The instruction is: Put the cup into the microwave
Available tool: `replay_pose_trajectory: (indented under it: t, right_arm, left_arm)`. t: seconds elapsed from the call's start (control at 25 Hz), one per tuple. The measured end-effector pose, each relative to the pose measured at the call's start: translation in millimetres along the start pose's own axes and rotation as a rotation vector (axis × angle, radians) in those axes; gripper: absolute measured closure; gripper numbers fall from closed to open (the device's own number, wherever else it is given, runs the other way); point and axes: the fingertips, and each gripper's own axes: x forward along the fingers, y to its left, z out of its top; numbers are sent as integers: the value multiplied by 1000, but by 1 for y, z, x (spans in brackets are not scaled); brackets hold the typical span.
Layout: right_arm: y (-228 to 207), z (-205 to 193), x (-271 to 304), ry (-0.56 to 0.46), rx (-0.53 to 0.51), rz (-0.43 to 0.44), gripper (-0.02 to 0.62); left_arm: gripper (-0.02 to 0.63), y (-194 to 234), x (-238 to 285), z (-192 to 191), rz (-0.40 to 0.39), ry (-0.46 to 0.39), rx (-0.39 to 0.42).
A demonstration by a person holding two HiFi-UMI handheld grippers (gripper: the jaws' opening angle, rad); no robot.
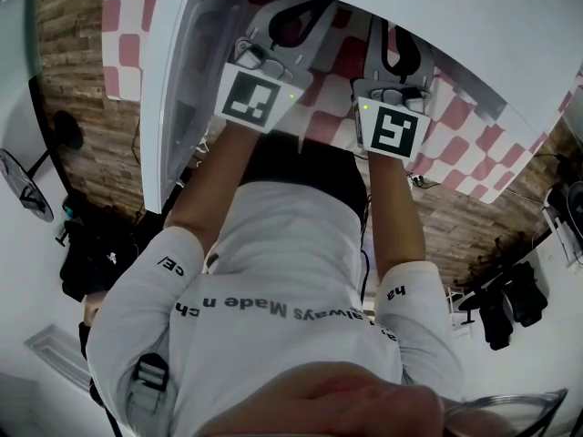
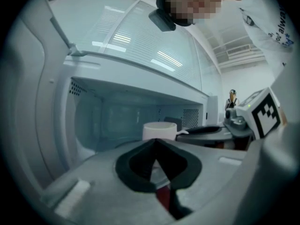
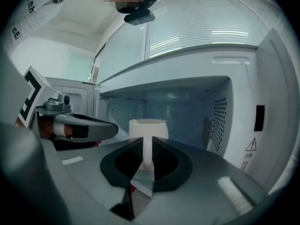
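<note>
Checkered tabletop (image 1: 455,139) carries an open microwave (image 3: 220,121). At centre frame the right tool (image 3: 147,143) pinches the handle of the white cup (image 3: 148,128) at the cavity's mouth. The left tool (image 2: 155,141), jaws together and empty, sits beside it.

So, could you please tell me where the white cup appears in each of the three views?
Head view: not in it; only the white top of the microwave shows.
Left gripper view: cup at centre, inside the cavity, just beyond the left tool.
Right gripper view: cup at centre, its handle gripped by the right tool.
Shared landmark: the microwave.
</note>
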Motion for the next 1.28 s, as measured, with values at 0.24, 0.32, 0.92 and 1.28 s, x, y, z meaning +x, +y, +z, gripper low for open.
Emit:
replay_pose_trajectory:
  t: [0.24, 0.32, 0.92, 1.28]
  right_arm:
    - [-9, -6, 9, 11, -20, 3, 554]
    - [-11, -8, 13, 16, -26, 4, 554]
    - [-13, -11, 27, 6, -15, 4, 554]
    - [-17, -16, 22, 14, 0, 1, 549]
  left_arm:
    - [601, 4, 12, -3, 2, -2, 11]
    - [601, 7, 15, -5, 4, 2, 10]
    - [602, 13, 24, -16, 17, 13, 3]
    - [601, 10, 19, -14, 23, 28, -4]
